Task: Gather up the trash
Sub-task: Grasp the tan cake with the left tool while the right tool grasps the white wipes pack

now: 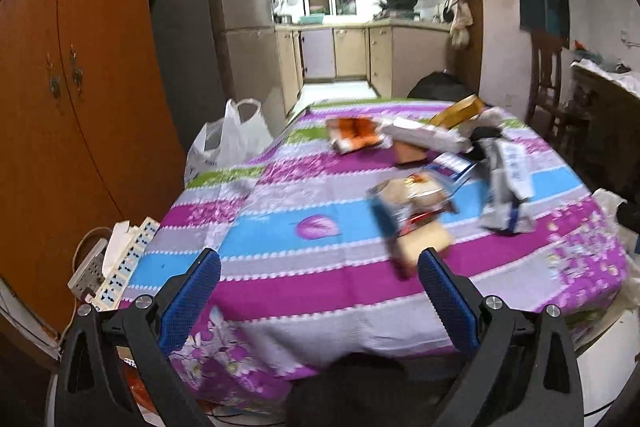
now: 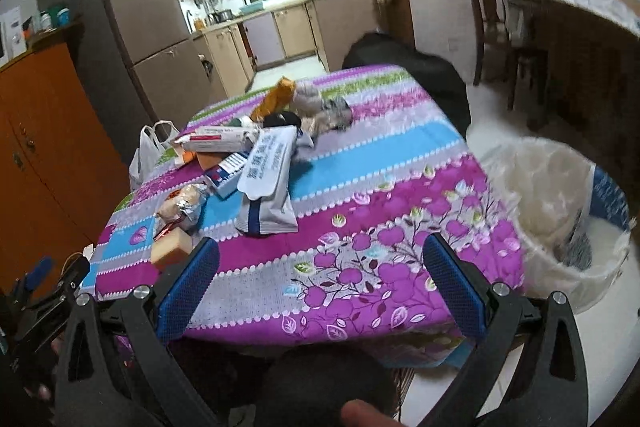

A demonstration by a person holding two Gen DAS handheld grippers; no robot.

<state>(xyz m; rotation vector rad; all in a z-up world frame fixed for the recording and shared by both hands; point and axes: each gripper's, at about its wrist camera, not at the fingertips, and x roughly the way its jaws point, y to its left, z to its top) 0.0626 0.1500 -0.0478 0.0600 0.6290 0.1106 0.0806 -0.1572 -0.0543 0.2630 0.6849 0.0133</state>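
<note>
Left tool [image 1: 320, 267] spread, empty; right tool [image 2: 320, 255] spread, empty; wrappers [image 2: 264, 179] on table [image 2: 380, 155]; lined bin [image 2: 560, 211] beside.

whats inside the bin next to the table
The bin, beside the table, holds a clear plastic liner. Pale shapes show through it, too blurred to tell trash from folds. The bottom is hidden behind the near wall.

The right gripper [image 2: 318, 259], its blue-padded jaws spread wide and empty, sits at lower centre over a striped tablecloth [image 2: 360, 187], with wrappers [image 2: 264, 183] piled at centre left and a lined bin [image 2: 560, 211] at right.
</note>
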